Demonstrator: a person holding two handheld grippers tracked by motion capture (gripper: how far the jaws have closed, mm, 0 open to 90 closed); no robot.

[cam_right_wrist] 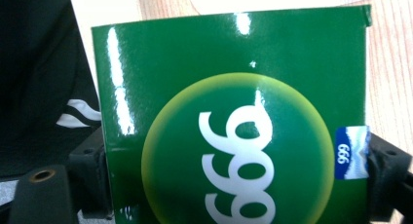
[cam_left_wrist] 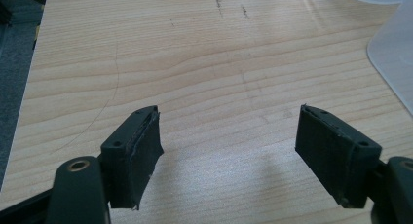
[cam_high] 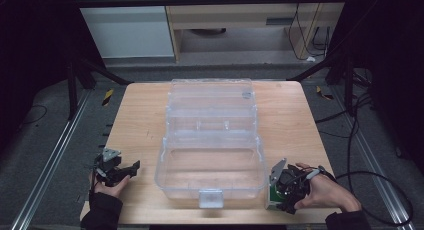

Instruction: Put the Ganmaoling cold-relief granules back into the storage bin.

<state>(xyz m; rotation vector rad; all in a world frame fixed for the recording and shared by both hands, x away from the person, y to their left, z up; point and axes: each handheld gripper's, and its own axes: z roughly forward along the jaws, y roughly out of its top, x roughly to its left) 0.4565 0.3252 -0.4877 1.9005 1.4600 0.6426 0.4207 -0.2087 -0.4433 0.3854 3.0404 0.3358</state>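
Green box (cam_right_wrist: 234, 121) clamped in right hand-held gripper (cam_high: 280, 192), seemingly off the table; left hand-held gripper (cam_left_wrist: 229, 156) gapes wide

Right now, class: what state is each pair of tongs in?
Left tongs: open, nothing between them, over bare table.
Right tongs: closed on the green box.

The box (cam_right_wrist: 229, 112) is glossy green with a yellow-edged circle, white "999" digits and a small blue label. Beside it, the desk (cam_high: 140, 125) is pale wood grain; the case (cam_high: 210, 135) is clear.
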